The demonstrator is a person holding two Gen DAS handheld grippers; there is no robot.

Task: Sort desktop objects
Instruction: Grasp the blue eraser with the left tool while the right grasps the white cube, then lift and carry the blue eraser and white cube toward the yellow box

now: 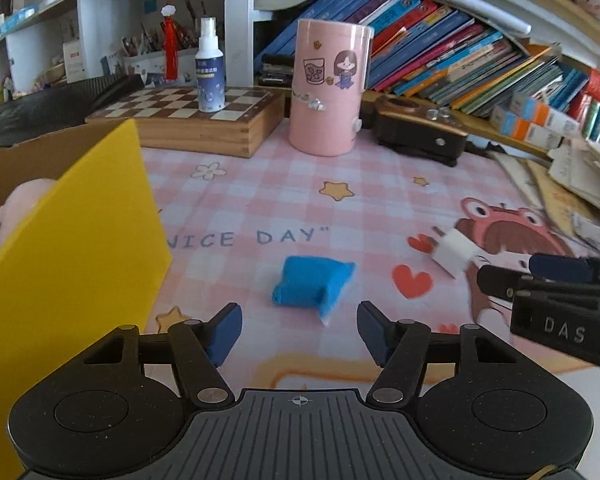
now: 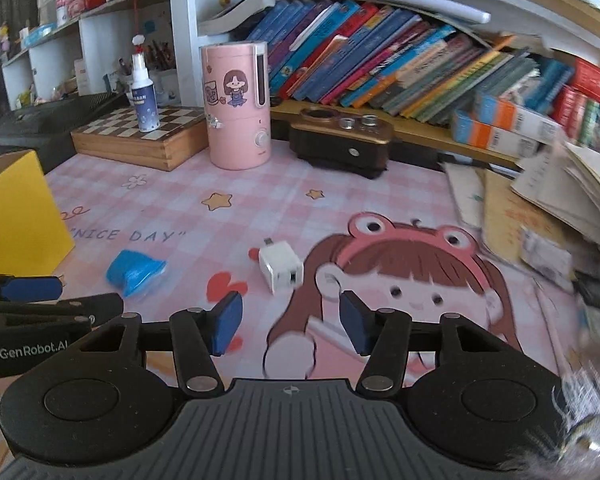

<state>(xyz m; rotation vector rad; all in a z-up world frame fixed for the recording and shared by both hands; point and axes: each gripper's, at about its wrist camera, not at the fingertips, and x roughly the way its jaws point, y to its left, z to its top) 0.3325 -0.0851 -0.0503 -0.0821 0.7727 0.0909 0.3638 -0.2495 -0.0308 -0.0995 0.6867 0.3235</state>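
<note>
A blue packet lies on the pink checked desk mat, just beyond my left gripper, whose jaws stand open and empty. To its right lies a white charger plug. In the right wrist view the same white charger plug sits a little ahead of my right gripper, which is open with nothing between its pads. The blue packet shows at the left there. My right gripper enters the left wrist view from the right edge; my left gripper shows at the right view's left edge.
A yellow-sided cardboard box stands at the left with something pink inside. Behind are a pink cylinder humidifier, a wooden chess box with a spray bottle, a brown-black device, a book row and a paper pile at the right.
</note>
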